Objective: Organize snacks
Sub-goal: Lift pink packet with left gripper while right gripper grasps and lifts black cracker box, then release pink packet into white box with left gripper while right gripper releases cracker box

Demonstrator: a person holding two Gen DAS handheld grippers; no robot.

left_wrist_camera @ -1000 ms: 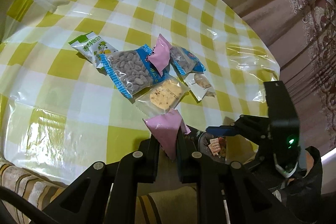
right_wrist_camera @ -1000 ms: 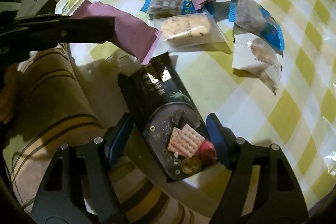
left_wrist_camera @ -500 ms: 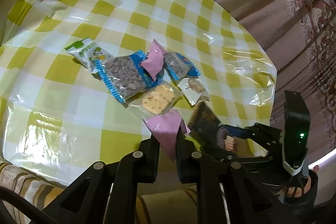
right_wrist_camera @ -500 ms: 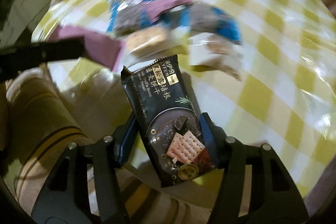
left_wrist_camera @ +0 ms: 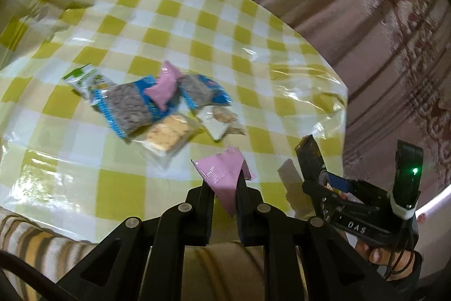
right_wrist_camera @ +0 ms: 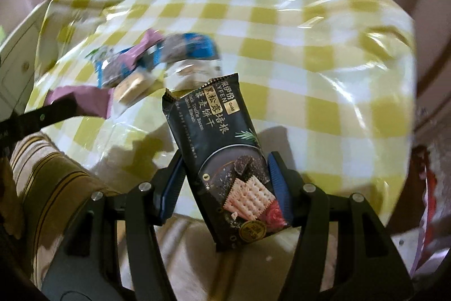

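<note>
My left gripper (left_wrist_camera: 224,182) is shut on a pink packet (left_wrist_camera: 220,172), held above the near edge of the yellow-checked table (left_wrist_camera: 118,188). To its right, my right gripper (left_wrist_camera: 324,177) holds a black biscuit packet (left_wrist_camera: 310,157). In the right wrist view the blue pads of the right gripper (right_wrist_camera: 225,168) press both sides of the black biscuit packet (right_wrist_camera: 222,137), which stands upright over the table edge. A pile of snacks lies mid-table: a blue packet (left_wrist_camera: 126,109), a small pink packet (left_wrist_camera: 165,88), a clear biscuit packet (left_wrist_camera: 169,133) and a green-white packet (left_wrist_camera: 87,79).
A striped sofa cushion (left_wrist_camera: 42,239) lies under both grippers at the table's near edge. Pinkish curtains (left_wrist_camera: 380,19) hang behind the table. A white cabinet (right_wrist_camera: 17,61) stands at the left. A hand (left_wrist_camera: 389,253) grips the right gripper's handle.
The right gripper's jaws closed on the black packet, lifted it off the table edge and rolled upright. The left gripper drew back and up with the pink packet.
</note>
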